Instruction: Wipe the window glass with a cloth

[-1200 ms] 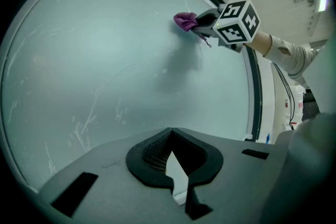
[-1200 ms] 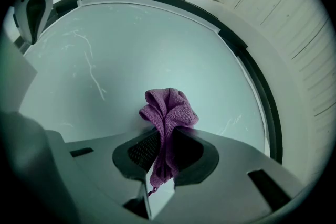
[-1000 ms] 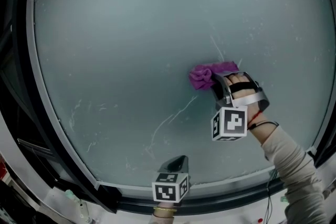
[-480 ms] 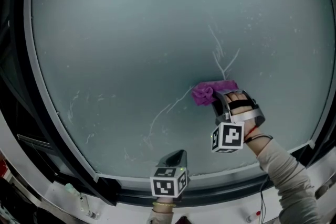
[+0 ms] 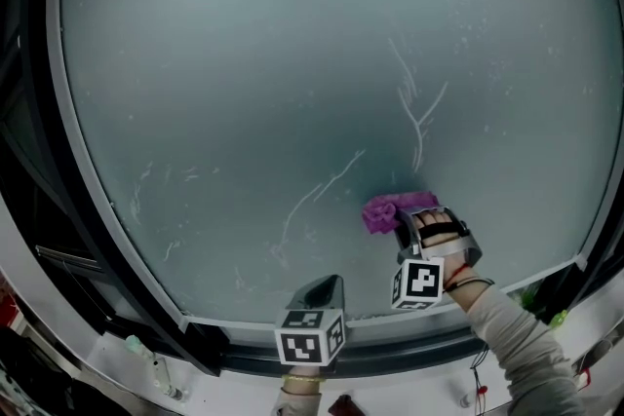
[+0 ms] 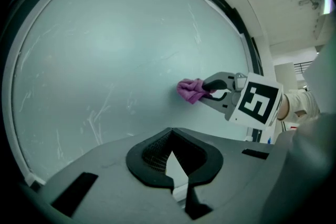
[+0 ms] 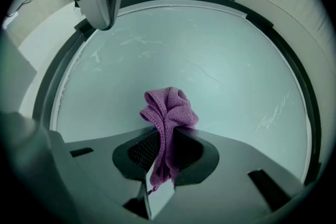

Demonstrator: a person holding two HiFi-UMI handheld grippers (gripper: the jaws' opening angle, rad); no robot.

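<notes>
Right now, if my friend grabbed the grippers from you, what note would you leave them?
Right gripper: shut on the purple cloth, which looks pressed against the window glass, low on the right, near the bottom frame.
Left gripper: shut, holding nothing, low by the bottom edge at centre.
Done: hard to tell which parts are already wiped.
Left: white streaks show above the cloth, to its left and near the glass's left edge. Those probably need wiping next, with the cloth kept clamped.
</notes>
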